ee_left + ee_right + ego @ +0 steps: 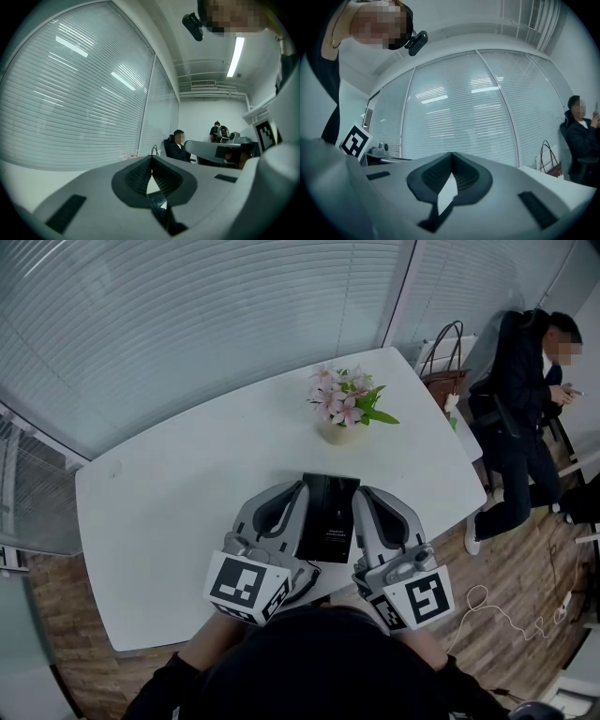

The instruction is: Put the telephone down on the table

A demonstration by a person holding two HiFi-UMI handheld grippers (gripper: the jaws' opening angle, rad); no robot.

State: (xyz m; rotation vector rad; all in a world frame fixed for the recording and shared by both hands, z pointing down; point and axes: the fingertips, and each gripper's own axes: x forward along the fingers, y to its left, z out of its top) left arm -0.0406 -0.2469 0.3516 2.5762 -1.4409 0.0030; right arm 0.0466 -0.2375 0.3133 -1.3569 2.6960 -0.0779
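Note:
A black telephone (328, 517) sits flat, face up, between my two grippers over the near middle of the white table (169, 521). Its long sides lie against the inner sides of the grippers. I cannot tell whether it rests on the table or is squeezed between them. My left gripper (300, 487) is shut, pads together (151, 157), with nothing between them. My right gripper (362, 491) is also shut and empty (451, 153). Both point level, away from me. In the left gripper view the right gripper's body (220, 151) shows at the right.
A pot of pink flowers (343, 409) stands on the table beyond the phone. A person (525, 399) sits off the table's far right corner, next to a handbag (448, 371). Window blinds (187, 324) run behind the table. A cable (497, 610) lies on the wooden floor.

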